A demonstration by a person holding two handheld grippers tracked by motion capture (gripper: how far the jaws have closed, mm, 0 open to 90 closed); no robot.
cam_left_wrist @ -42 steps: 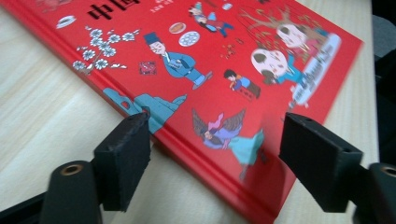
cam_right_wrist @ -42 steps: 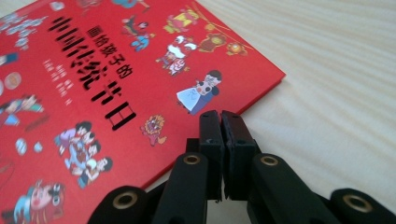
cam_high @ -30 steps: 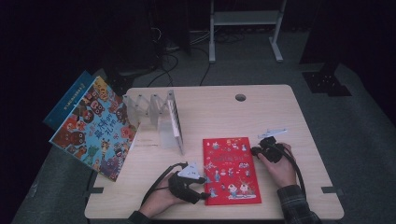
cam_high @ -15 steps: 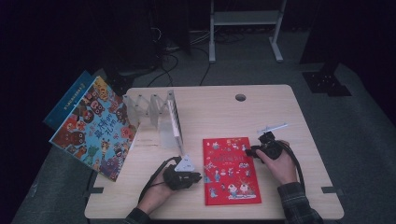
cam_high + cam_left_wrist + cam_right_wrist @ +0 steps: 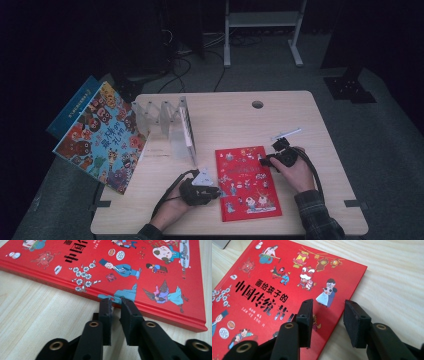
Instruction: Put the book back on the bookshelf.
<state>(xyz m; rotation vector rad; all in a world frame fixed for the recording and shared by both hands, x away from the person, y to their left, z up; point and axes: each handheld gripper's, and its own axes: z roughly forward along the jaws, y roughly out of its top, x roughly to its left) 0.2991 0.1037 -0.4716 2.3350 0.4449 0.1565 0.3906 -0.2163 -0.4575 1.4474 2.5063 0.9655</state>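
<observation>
— Where do we find the red book (image 5: 248, 183), and how does it lie?

— We see it flat on the wooden table (image 5: 235, 117), cover up, near the front edge between the two hands. Its long axis runs from the near edge away toward the far side, tilted a little so the far end leans left in the high view. Its spine is the left long edge, facing the left gripper (image 5: 216, 192); the open edge faces right.

— What are the claws doing?

— We see the left gripper low against the spine edge, in the left gripper view (image 5: 115, 303). Its jaws have just reopened slightly after closing and stand nearly together, with a thin gap; we see nothing pinched between them, the tips just meeting the book's edge (image 5: 140, 275). The right gripper (image 5: 266, 159) sits at the far right corner of the book. In the right gripper view (image 5: 328, 307) its jaws have just been opening and stand apart, one over the cover (image 5: 274, 287), one over bare wood, the cover's edge between them, neither pad pressing it.

— And holders?

— A clear accordion rack (image 5: 165, 120) stands at the table's left; we make out one thin white-edged book (image 5: 187, 127) in its right end. A colourful picture book (image 5: 100, 137) leans off the left side with a blue book (image 5: 72, 107) behind it.
</observation>
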